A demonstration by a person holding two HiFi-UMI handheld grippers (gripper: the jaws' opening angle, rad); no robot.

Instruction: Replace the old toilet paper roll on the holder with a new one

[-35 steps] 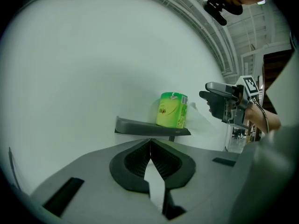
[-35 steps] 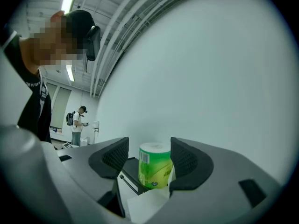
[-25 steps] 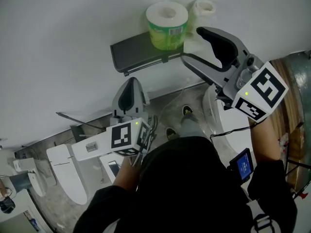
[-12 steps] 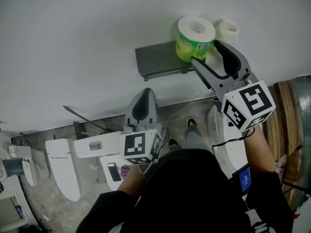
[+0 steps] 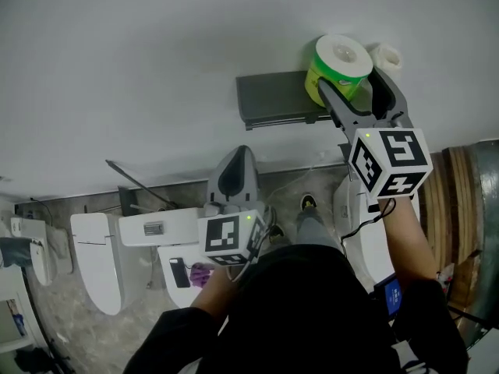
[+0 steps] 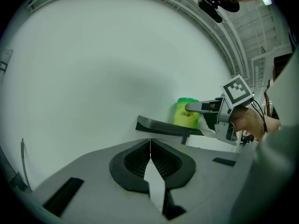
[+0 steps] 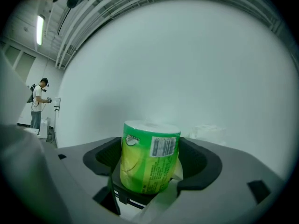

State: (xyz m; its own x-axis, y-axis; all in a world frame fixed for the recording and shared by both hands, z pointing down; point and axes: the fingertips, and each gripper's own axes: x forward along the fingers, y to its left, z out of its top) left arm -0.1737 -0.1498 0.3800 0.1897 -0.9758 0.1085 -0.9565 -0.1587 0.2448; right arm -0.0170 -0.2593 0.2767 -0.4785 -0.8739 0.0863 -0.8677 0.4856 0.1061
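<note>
A green-wrapped toilet roll (image 5: 339, 62) stands upright on the right end of the dark grey holder shelf (image 5: 273, 100) on the white wall. A smaller white roll (image 5: 387, 55) sits just right of it. My right gripper (image 5: 349, 80) is level, its jaws either side of the green roll (image 7: 149, 157); they have just been opening and I see a gap at the left pad. Below the shelf and apart from it, my left gripper (image 5: 236, 170) is shut on nothing. In the left gripper view its tips (image 6: 150, 141) meet, and the green roll (image 6: 187, 112), shelf (image 6: 163, 126) and right gripper (image 6: 205, 108) show ahead.
White toilets stand on the floor below, one at the left (image 5: 97, 259) and one under my right arm (image 5: 374, 232). A wooden panel (image 5: 460, 185) lines the right edge. A person (image 7: 37, 107) stands far off at the left of the right gripper view.
My right gripper has moved in toward the wall from beside the rolls, and its jaws now straddle the green roll. The left gripper has shifted only slightly below the shelf.
</note>
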